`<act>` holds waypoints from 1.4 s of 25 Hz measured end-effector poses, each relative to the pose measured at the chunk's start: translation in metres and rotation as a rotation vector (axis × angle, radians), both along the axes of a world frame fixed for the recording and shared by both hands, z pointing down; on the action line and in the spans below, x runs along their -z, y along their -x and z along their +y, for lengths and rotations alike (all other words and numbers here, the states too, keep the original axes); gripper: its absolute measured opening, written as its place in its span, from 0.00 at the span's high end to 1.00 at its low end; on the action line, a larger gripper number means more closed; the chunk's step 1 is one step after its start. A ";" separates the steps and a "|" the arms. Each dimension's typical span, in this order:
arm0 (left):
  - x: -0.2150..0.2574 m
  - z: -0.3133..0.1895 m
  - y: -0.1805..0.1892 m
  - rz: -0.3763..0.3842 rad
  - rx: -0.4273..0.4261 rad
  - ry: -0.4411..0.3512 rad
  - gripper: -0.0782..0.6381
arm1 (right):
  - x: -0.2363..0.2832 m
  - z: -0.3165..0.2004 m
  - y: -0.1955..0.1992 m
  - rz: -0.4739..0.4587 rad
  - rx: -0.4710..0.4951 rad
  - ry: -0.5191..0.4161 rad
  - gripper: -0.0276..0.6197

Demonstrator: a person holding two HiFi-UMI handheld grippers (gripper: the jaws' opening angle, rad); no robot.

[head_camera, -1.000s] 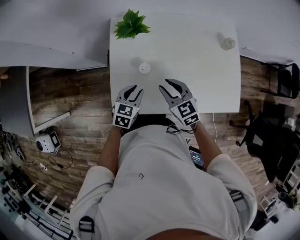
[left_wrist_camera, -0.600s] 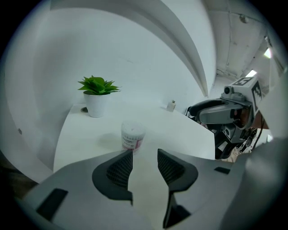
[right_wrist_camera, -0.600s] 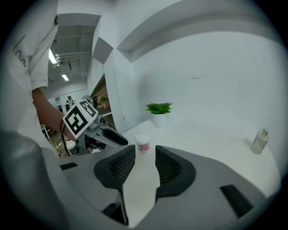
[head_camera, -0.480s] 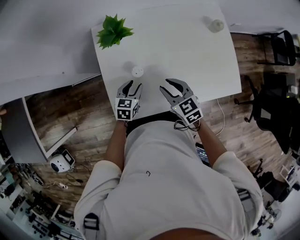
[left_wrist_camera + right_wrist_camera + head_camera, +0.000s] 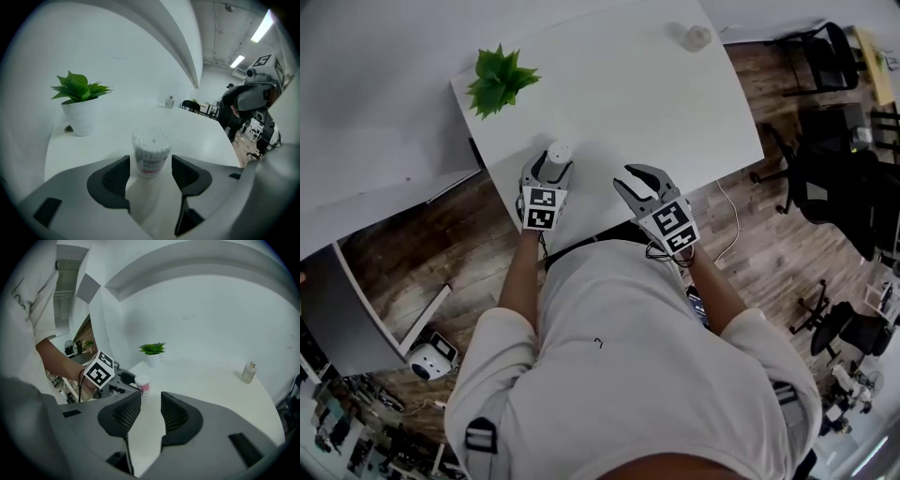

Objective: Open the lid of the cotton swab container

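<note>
Left gripper view — left tool spread, its jaws just having opened, cotton swab container between them, untouched.
Close low on the body, level, so right tool — parted, empty — can take the lid; near surface edge is close, open room beyond toward the plant.

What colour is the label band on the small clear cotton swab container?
Pink, on the clear cotton swab container; best in the left gripper view.
</note>
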State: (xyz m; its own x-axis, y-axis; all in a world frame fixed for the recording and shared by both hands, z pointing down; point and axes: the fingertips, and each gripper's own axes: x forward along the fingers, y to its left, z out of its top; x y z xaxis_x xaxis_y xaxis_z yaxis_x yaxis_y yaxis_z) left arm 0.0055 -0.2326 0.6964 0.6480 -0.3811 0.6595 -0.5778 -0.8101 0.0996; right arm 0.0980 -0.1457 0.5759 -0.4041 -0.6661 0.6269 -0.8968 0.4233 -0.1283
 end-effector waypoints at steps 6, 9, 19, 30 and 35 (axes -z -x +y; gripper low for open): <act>-0.001 -0.006 -0.015 0.027 -0.072 -0.039 0.49 | 0.003 -0.001 -0.010 0.049 -0.032 -0.006 0.76; -0.004 -0.007 -0.016 0.030 -0.066 -0.034 0.49 | 0.006 -0.001 -0.009 0.064 -0.025 -0.006 0.76; -0.002 0.000 -0.012 0.050 -0.069 -0.020 0.52 | 0.010 -0.014 0.004 0.056 0.046 -0.031 0.76; 0.066 0.011 0.005 0.153 -0.063 -0.014 0.52 | 0.035 -0.045 0.049 -0.044 0.223 -0.124 0.76; 0.098 0.017 0.018 0.148 -0.067 -0.012 0.52 | 0.057 -0.051 0.078 -0.106 0.327 -0.173 0.74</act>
State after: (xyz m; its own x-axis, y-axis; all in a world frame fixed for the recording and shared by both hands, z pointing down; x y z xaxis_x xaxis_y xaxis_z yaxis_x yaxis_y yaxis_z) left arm -0.0128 -0.2156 0.5986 0.7619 -0.3413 0.5504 -0.5025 -0.8477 0.1699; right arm 0.0202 -0.1963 0.5188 -0.6692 -0.5836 0.4599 -0.6964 0.7086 -0.1141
